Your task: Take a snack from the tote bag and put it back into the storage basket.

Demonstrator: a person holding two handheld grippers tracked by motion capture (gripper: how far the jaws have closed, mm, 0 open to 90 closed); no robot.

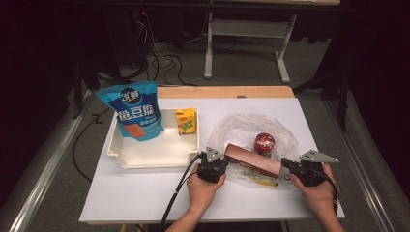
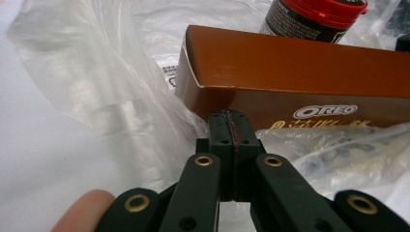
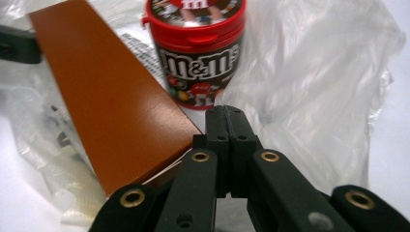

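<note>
At the lower centre of the high view, a long brown Oreo box [image 1: 253, 160] lies slantwise on a crumpled clear plastic bag [image 1: 241, 126], flanked by two hand-held tongs. The left gripper [image 1: 216, 159] sits at the box's left end, the right gripper [image 1: 288, 165] at its right end; both pairs of jaws are pressed together with nothing between them, as the left gripper view and the right gripper view make plain. Just behind the box stands a red-lidded M&M's tub [image 1: 264, 143]. A white tray [image 1: 126, 155] at left centre holds a blue snack pouch [image 1: 132, 110] and a small yellow carton [image 1: 186, 121].

The box looks light and fairly stiff, a thin card carton with a smooth, glossy skin that could slide in hard pads or dent under a heavy squeeze. Its narrow faces near either end seem the likeliest hold, one tong at each end to keep it level. The film beneath is soft and slippery and may drag along or catch between the jaws, so a clean pinch on card alone would be wise.
</note>
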